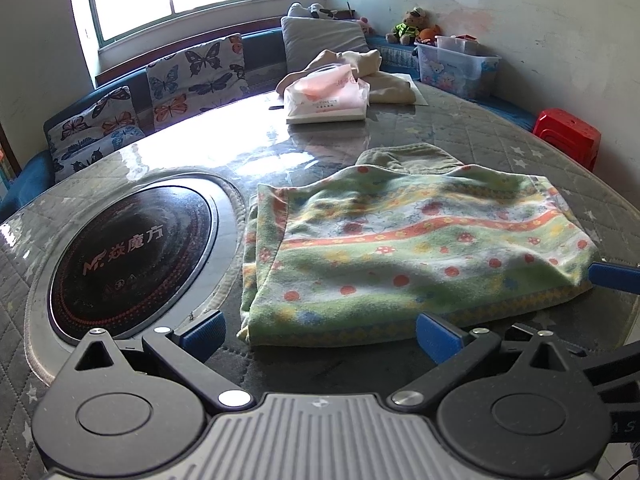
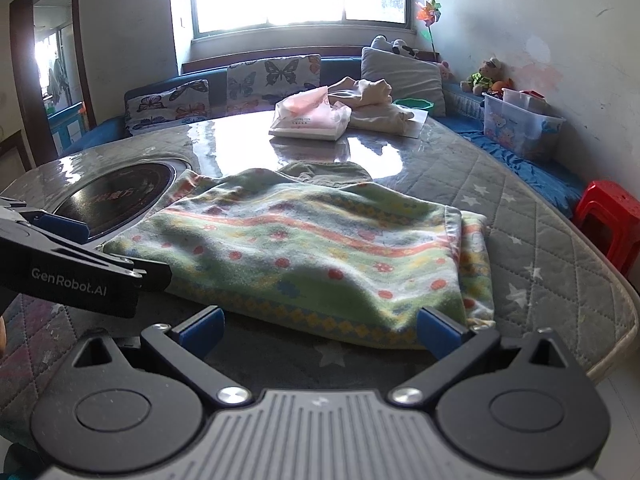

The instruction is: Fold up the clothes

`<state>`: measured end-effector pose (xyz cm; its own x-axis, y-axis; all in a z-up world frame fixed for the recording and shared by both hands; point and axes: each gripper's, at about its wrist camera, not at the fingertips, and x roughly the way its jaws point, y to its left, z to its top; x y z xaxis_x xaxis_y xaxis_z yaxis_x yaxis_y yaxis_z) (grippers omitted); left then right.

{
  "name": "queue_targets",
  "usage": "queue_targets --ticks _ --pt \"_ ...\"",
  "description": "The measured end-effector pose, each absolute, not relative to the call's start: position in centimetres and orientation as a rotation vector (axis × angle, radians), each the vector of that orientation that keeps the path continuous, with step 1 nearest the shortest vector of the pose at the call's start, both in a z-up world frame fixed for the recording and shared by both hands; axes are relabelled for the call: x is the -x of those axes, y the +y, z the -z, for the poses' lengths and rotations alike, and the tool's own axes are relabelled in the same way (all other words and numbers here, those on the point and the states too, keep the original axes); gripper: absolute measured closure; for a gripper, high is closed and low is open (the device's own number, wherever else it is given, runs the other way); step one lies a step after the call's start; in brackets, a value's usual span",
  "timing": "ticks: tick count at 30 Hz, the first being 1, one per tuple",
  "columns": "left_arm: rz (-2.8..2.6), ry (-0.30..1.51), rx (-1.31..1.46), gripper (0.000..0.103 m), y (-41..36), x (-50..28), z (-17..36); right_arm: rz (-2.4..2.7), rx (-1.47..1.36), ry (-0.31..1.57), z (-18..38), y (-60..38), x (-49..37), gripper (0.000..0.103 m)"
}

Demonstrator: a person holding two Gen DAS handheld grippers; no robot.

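A green patterned towel [image 1: 416, 248] with orange stripes and dots lies folded on the round table; it also shows in the right wrist view [image 2: 320, 252]. A plain green garment [image 1: 408, 158] peeks out behind it. My left gripper [image 1: 320, 334] is open and empty, just short of the towel's near edge. My right gripper [image 2: 320, 334] is open and empty at the towel's near edge, its right finger [image 2: 440, 334] touching the cloth. The left gripper's body shows at the left of the right wrist view [image 2: 80, 268]. A blue finger [image 1: 612, 274] of the right gripper shows at the towel's right corner.
A black induction cooktop [image 1: 132, 256] is set into the table left of the towel. A tissue pack [image 1: 326, 100] and cream clothes [image 1: 372, 72] lie at the far side. A red stool [image 1: 568, 132] stands right of the table. A bench with butterfly cushions [image 1: 196, 76] runs behind.
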<state>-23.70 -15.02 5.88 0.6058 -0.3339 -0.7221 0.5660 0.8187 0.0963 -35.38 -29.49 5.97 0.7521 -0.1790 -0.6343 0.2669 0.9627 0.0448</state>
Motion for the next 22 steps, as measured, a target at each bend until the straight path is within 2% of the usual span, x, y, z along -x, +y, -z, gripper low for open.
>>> queue_targets --ticks 22 --pt "0.424 0.718 -0.296 0.000 -11.5 20.8 -6.9 0.133 -0.025 0.643 -7.7 -26.0 30.1 0.000"
